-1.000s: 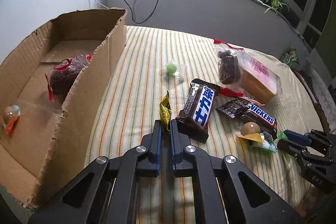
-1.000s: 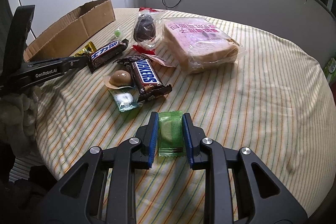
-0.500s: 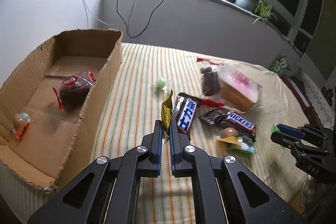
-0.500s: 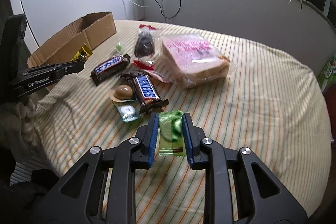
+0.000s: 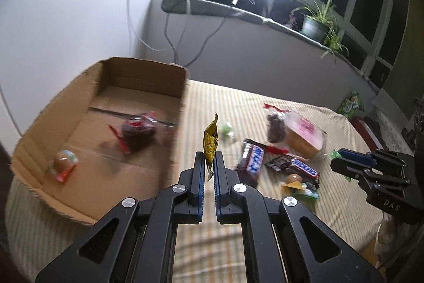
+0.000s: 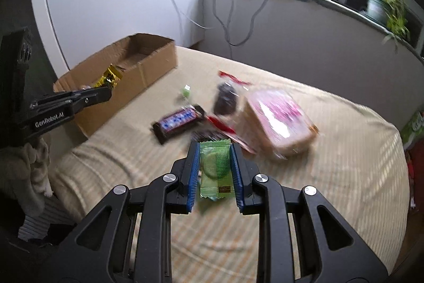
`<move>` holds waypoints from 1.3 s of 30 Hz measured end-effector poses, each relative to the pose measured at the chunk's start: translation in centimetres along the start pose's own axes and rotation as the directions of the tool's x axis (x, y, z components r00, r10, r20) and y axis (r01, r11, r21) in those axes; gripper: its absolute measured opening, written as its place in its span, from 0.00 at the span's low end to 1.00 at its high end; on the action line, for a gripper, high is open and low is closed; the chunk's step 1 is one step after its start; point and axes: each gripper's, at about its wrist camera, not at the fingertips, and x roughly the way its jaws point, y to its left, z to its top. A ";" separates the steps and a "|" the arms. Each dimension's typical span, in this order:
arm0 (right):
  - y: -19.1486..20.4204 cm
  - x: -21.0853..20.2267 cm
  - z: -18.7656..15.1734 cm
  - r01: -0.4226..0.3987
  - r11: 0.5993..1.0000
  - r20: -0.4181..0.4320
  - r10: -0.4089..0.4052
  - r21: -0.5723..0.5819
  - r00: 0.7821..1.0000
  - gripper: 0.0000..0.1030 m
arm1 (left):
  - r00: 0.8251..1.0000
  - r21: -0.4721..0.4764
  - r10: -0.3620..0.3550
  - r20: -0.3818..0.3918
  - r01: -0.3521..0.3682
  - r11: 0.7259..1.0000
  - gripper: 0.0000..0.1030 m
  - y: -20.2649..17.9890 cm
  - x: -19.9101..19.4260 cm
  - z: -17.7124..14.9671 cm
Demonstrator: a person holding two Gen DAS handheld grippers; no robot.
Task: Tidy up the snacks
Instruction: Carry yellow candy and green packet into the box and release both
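My left gripper (image 5: 209, 158) is shut on a gold-wrapped candy (image 5: 210, 139) and holds it in the air beside the right wall of the cardboard box (image 5: 182, 108). The box holds a dark pastry in clear wrap (image 5: 137, 131) and a small round sweet (image 5: 62, 162). My right gripper (image 6: 214, 150) is shut on a green-wrapped biscuit (image 6: 216, 166), raised above the striped cloth. In the right wrist view the left gripper (image 6: 106, 94) holds the gold candy (image 6: 108, 76) over the near end of the box (image 6: 148, 62).
On the striped table (image 5: 331, 203) lie two Snickers bars (image 5: 251, 158) (image 5: 294, 169), a wrapped bread slice (image 5: 304, 134), a dark pastry (image 5: 275, 126), a green sweet (image 5: 226, 127) and a round sweet (image 5: 294, 179). A potted plant (image 5: 315, 25) stands on the sill.
Both grippers have risen well above the table with their snacks. The left gripper has carried the gold candy left to the box's edge.
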 end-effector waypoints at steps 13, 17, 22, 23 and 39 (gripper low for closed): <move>6.3 3.2 6.3 -0.121 0.990 0.023 0.123 -0.078 0.992 0.23 | 0.996 -0.077 0.082 0.042 -0.079 0.994 0.05 5.8 -2.6 0.2; 8.4 4.2 7.8 -0.162 0.982 0.024 0.165 -0.098 0.986 0.23 | 0.994 -0.086 0.100 0.047 -0.096 0.992 0.05 6.9 -2.9 0.3; 10.7 5.3 9.0 -0.210 0.971 0.015 0.213 -0.116 0.977 0.23 | 0.992 -0.100 0.114 0.047 -0.109 0.989 0.05 7.9 -3.1 0.2; 11.3 5.5 9.2 -0.216 0.968 0.013 0.220 -0.124 0.975 0.23 | 0.992 -0.104 0.117 0.046 -0.111 0.988 0.05 8.1 -3.1 0.2; 15.7 9.2 10.8 -0.303 0.940 -0.048 0.299 -0.154 0.953 0.23 | 0.989 -0.129 0.140 0.039 -0.134 0.983 0.05 9.2 -3.1 0.1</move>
